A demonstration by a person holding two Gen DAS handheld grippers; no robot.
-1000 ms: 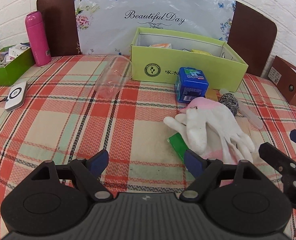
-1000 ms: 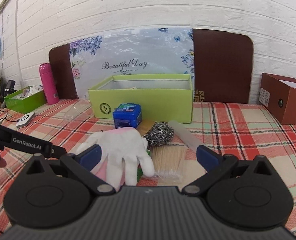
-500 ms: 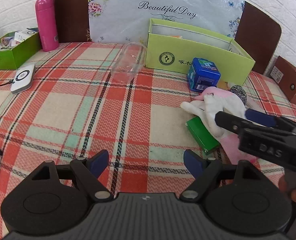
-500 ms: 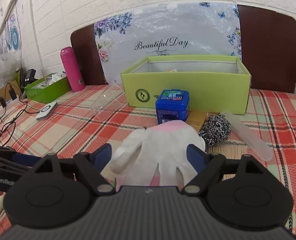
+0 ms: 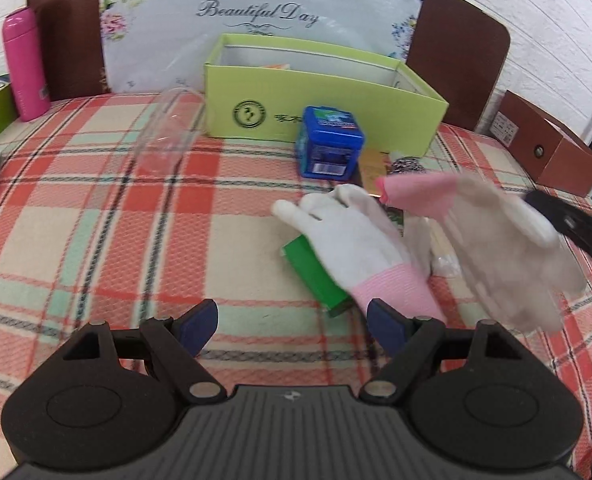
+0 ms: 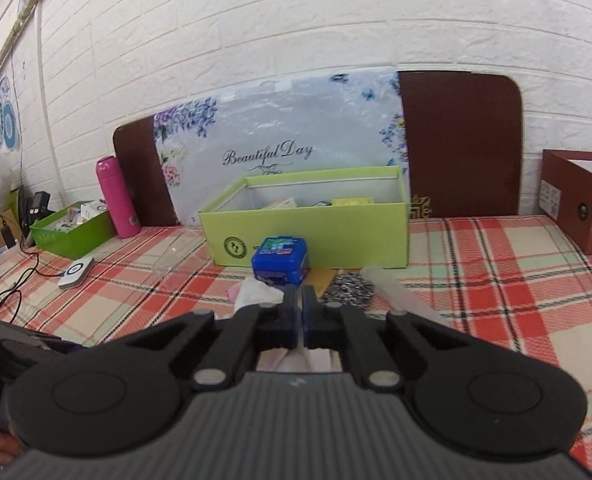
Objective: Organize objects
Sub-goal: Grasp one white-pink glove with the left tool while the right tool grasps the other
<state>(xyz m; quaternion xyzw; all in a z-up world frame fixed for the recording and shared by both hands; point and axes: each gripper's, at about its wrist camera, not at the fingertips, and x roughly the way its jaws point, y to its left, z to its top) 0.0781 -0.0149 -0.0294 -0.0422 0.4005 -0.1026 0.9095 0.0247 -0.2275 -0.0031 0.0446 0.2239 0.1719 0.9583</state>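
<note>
My right gripper is shut on a white glove with a pink cuff and holds it in the air at the right, blurred by motion; a fold of it shows between the jaws. A second white glove lies on a green box on the plaid tablecloth. My left gripper is open and empty, just in front of that glove. A blue box stands before the open lime-green box.
A steel scourer, a clear tube and a clear plastic cup lie on the table. A pink bottle, a green tray and a white puck are at the left. A brown box is at the right.
My right gripper closed on the top glove and lifted it off the pile to the right. The second glove and green box stay on the cloth. My left gripper moved nearer.
</note>
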